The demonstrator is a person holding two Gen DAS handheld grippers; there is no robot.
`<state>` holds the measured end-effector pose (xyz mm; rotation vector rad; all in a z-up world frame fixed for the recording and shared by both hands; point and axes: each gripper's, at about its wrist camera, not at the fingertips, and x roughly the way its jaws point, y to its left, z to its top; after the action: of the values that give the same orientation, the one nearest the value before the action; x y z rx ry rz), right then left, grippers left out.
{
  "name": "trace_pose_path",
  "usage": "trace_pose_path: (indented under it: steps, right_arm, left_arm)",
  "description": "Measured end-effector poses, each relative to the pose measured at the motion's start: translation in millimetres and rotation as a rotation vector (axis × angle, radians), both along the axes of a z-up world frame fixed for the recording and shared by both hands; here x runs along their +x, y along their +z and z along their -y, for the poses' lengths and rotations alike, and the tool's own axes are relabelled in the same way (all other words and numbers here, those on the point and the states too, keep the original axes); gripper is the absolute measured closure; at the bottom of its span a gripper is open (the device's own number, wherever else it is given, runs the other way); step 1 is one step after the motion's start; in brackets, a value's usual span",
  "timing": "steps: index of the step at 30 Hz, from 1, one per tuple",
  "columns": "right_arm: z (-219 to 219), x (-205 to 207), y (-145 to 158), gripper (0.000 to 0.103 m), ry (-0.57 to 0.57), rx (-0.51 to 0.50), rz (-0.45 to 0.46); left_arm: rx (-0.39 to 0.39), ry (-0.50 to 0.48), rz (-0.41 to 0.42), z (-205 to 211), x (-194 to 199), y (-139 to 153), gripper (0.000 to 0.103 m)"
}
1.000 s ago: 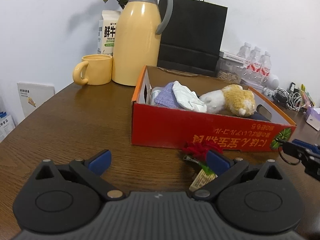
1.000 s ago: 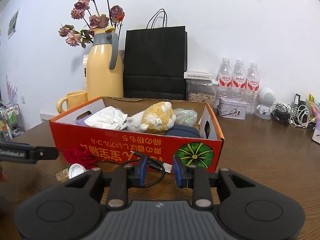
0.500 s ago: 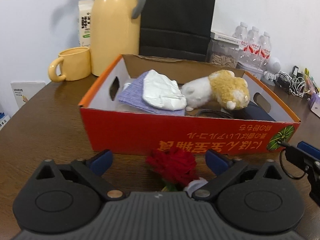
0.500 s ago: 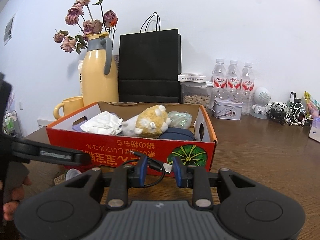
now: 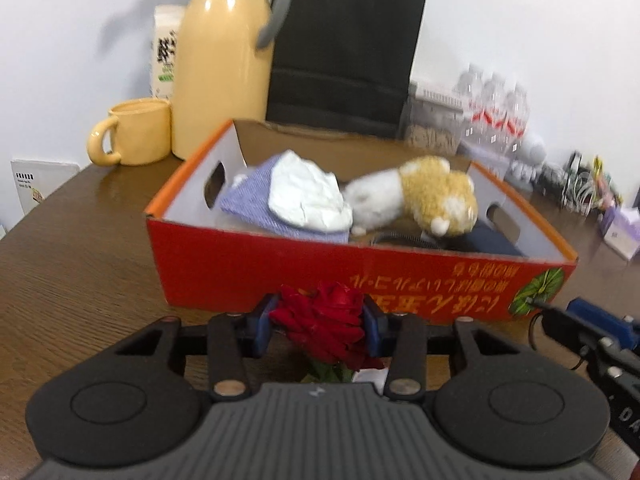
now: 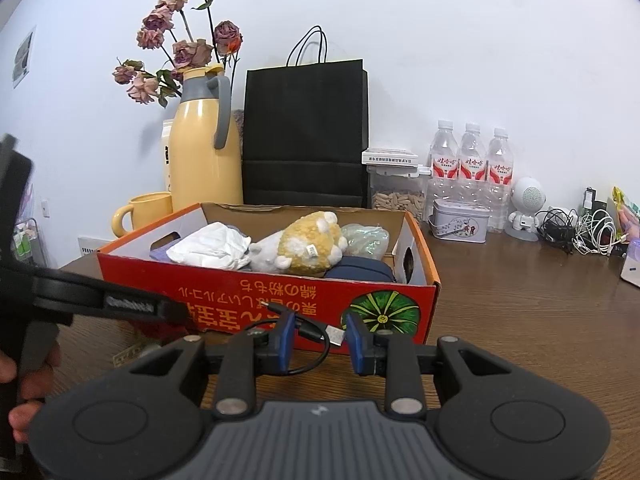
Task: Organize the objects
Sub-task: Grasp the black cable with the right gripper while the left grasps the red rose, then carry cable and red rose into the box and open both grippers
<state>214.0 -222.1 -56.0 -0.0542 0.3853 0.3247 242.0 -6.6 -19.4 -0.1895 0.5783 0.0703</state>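
here the left gripper (image 5: 318, 326) sits low over the brown worktop (image 5: 80, 264), just in front of the red cardboard box (image 5: 256, 264). its jaws are closing, and a red rose (image 5: 320, 320) sits between them, with both blue pads touching the petals on either side; its green stem shows just below the bloom. the rose is outside the box, close against the printed front wall.

the right gripper (image 6: 320, 340) hovers near the box's right front corner, by the green pumpkin print (image 6: 380, 312). its jaws stand partly apart, with a short black cable (image 6: 308, 344) looping between them. the cable's plug lies against the left pad, but i cannot tell whether the jaws truly grip it or whether it only rests there.

inside the box lie a crumpled white cloth (image 5: 306, 196) on a folded purple-blue cloth (image 5: 248, 204), a yellow and white plush toy (image 5: 420, 196), and a dark blue pouch (image 6: 358, 272).

behind the box stand a yellow thermos jug (image 6: 204, 152) with dried flowers (image 6: 180, 44), a yellow mug (image 5: 134, 132), a black paper bag (image 6: 306, 136) and 3 water bottles (image 6: 472, 160). a person's hand (image 6: 24, 396) holds the left tool's handle at the edge of the right view.
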Motion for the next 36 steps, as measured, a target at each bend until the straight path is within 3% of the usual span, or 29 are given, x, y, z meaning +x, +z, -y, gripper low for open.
trace_pose_path:
  steps: [6,19,29,36]
  right_arm:
    - [1,0,0,0.076,-0.001,0.0,0.003]
    - [0,-4,5,0.076,0.008,0.008,0.04]
    - [-15,13,35,0.076,0.035,-0.056,0.12]
    - [-22,50,51,0.076,0.01,-0.08,0.146]
  left_arm:
    - [-0.012,0.017,0.121,-4,-22,15,0.059]
    - [0.003,-0.026,0.178,3,-36,26,0.059]
    - [0.054,-0.051,0.235,6,-14,59,0.059]
    - [0.054,-0.046,0.232,6,17,63,0.058]
